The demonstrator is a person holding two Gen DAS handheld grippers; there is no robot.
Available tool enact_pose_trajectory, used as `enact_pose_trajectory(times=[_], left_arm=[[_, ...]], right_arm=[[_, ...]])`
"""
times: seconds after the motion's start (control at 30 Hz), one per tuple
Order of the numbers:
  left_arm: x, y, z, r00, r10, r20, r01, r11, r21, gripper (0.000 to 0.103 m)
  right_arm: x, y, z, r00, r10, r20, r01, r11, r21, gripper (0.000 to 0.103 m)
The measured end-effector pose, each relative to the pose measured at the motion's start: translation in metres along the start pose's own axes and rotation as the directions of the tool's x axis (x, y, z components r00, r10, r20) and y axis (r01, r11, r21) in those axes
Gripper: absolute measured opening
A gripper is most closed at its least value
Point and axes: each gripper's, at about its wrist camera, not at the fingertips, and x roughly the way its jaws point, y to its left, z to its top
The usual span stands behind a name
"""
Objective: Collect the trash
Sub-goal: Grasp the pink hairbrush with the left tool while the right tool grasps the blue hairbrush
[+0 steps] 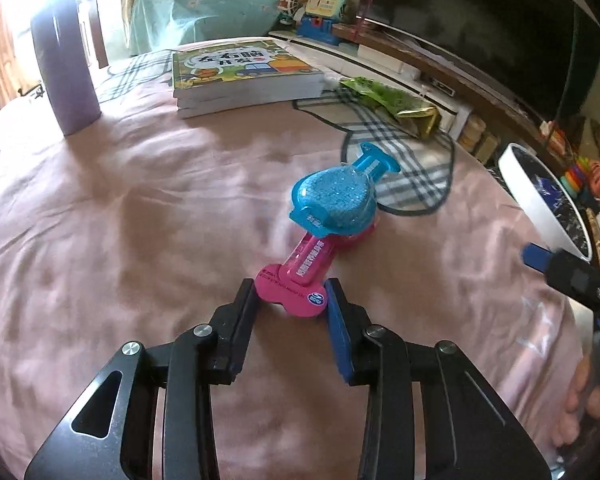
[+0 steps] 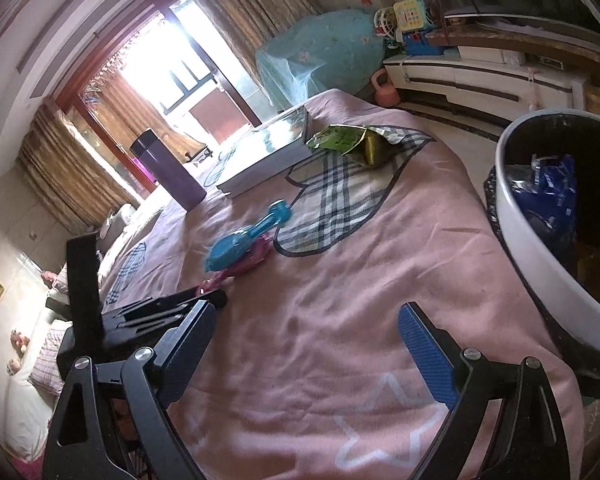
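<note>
A pink toy package (image 1: 300,280) lies on the pink bedspread (image 1: 140,220), with a blue glitter package (image 1: 332,196) resting across its far end. My left gripper (image 1: 291,292) is open, its fingers at either side of the pink package's near end. Both packages show in the right wrist view, blue (image 2: 240,244) over pink (image 2: 252,260). A green and gold snack wrapper (image 1: 396,104) lies further back; it also shows in the right wrist view (image 2: 352,140). My right gripper (image 2: 304,328) is open and empty above the bedspread. The white bin (image 2: 540,264) with a black liner holds blue trash.
A stack of children's books (image 1: 244,76) and a purple tumbler (image 1: 64,68) stand at the back of the bed. A TV cabinet (image 2: 484,76) with toys runs along the far wall. The bin (image 1: 540,200) stands off the bed's right edge.
</note>
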Motion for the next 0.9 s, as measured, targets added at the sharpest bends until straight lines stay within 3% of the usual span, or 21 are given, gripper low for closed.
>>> enact_pose_trajectory(times=[0.1, 0.27, 0.5, 0.6, 0.67, 0.7, 0.8, 0.9], left_arm=[[-0.008, 0.002, -0.01, 1.0, -0.029, -0.003, 0.029, 0.999, -0.023, 0.033], [-0.028, 0.006, -0.037, 0.998, -0.063, -0.002, 0.062, 0.995, -0.083, 0.033], [-0.046, 0.001, -0.062, 0.997, -0.078, 0.017, 0.079, 0.992, -0.098, 0.033], [-0.047, -0.005, -0.065, 0.996, -0.086, 0.01, 0.087, 0.993, -0.074, 0.033], [-0.047, -0.01, -0.067, 0.998, -0.07, 0.008, 0.07, 0.996, -0.055, 0.033], [-0.047, -0.011, -0.068, 0.998, -0.066, 0.007, 0.066, 0.996, -0.052, 0.033], [-0.047, -0.008, -0.066, 0.997, -0.072, 0.005, 0.073, 0.995, -0.074, 0.033], [-0.05, -0.004, -0.066, 1.0, -0.02, 0.021, 0.022, 0.996, -0.089, 0.033]], right_arm=[[0.008, 0.006, 0.004, 1.0, 0.013, -0.006, -0.013, 1.0, -0.009, 0.093], [0.026, 0.013, 0.01, 0.999, 0.033, -0.037, -0.034, 0.999, -0.017, 0.083], [0.061, 0.027, 0.007, 0.983, 0.124, -0.138, -0.122, 0.992, 0.022, 0.076], [0.069, 0.033, 0.002, 0.977, 0.144, -0.155, -0.142, 0.99, 0.024, 0.062], [0.07, 0.034, 0.001, 0.974, 0.156, -0.161, -0.152, 0.988, 0.035, 0.027], [0.069, 0.034, 0.0, 0.975, 0.154, -0.158, -0.15, 0.988, 0.036, 0.018], [0.056, 0.031, 0.001, 0.983, 0.142, -0.117, -0.139, 0.99, 0.034, 0.015], [0.04, 0.024, 0.005, 0.988, 0.133, -0.075, -0.13, 0.99, 0.044, 0.013]])
